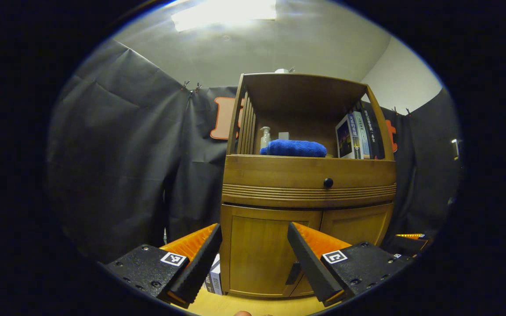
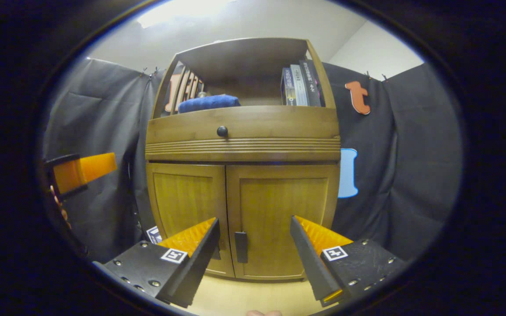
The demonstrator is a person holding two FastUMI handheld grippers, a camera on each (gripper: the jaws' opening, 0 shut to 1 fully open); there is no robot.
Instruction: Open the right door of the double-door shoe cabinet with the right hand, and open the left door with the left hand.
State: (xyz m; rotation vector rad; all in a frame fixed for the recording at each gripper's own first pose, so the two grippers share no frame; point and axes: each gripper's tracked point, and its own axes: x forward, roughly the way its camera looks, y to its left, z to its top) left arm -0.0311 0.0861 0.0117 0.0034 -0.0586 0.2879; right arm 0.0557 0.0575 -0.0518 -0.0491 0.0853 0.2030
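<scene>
The wooden shoe cabinet point(image 2: 242, 175) stands against the black booth wall, both lower doors shut. The right gripper point(image 2: 253, 245) hangs spread wide in front of the right door point(image 2: 281, 215), short of its dark handle point(image 2: 240, 247). The left gripper point(image 1: 253, 254), fingers also apart and holding nothing, faces the left door point(image 1: 266, 250). Above the doors, a blue towel point(image 1: 294, 148) lies on the cabinet's open shelf beside books point(image 1: 358, 134).

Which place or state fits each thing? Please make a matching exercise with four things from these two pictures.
Things:
1. blue towel
2. books
3. round knob
4. right door

Places or states:
A. on the drawer front
B. shut, dark handle near the middle seam
C. lying at the left of the open shelf
D. standing at the right of the open shelf

Pairs: 1-C, 2-D, 3-A, 4-B
</scene>
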